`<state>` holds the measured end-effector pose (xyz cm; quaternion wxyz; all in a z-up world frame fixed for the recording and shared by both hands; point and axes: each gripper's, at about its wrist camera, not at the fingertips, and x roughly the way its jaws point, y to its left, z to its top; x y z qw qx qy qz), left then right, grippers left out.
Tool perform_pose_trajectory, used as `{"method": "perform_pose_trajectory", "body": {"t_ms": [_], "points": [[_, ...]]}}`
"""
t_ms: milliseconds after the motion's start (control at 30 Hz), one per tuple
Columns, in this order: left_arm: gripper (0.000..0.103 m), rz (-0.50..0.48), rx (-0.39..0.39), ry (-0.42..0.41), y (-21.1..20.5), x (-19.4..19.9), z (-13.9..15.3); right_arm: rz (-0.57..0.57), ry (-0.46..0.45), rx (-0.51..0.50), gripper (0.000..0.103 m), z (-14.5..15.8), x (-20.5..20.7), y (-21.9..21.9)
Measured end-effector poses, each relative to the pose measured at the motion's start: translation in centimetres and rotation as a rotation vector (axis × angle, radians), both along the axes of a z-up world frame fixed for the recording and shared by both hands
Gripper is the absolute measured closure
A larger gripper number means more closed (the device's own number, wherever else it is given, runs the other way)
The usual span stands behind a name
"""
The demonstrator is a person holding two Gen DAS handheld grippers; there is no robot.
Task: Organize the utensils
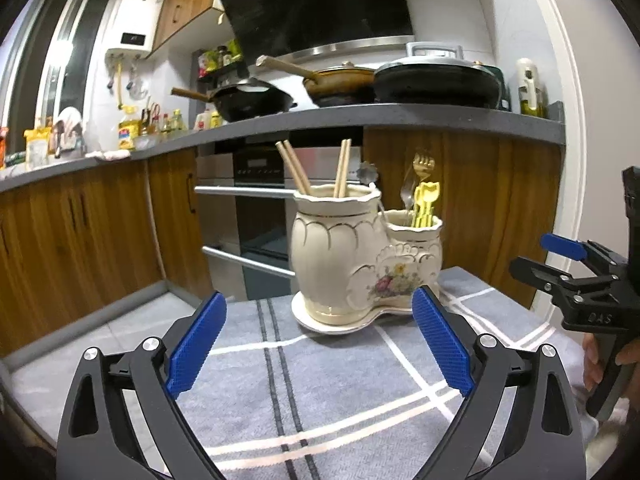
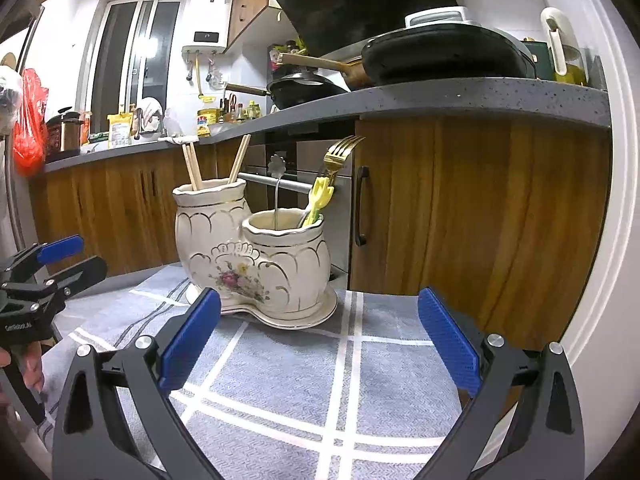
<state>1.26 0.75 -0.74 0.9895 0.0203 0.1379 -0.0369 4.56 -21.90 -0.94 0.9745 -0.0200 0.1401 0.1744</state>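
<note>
Your left gripper (image 1: 318, 346) and right gripper (image 2: 320, 346) both spread wide, empty, cream floral ceramic double-pot utensil holder (image 1: 340, 256) ahead, red plastic bag (image 2: 29, 124) only in right view.

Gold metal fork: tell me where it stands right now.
The gold metal fork stands tines-up in the shorter cup of the cream ceramic double holder, beside the yellow plastic forks, right of the wooden chopsticks.

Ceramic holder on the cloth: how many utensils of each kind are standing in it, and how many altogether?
In the ceramic holder:
Wooden chopsticks: 4, all in the taller pot
Gold fork: 1, shorter pot
Silver flower-handled utensil: 1, shorter pot
Silver utensil beside the gold fork: 1, shorter pot
Yellow plastic forks: at least 2, bunched, exact number unclear
Total: at least 9
</note>
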Motion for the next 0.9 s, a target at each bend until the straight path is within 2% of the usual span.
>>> {"method": "perform_pose_trajectory", "body": {"t_ms": [900], "points": [[0.007, 0.032, -0.001, -0.007, 0.16, -0.31, 0.08, 0.004, -0.002, 0.005, 0.005, -0.05, -0.01, -0.12]]}}
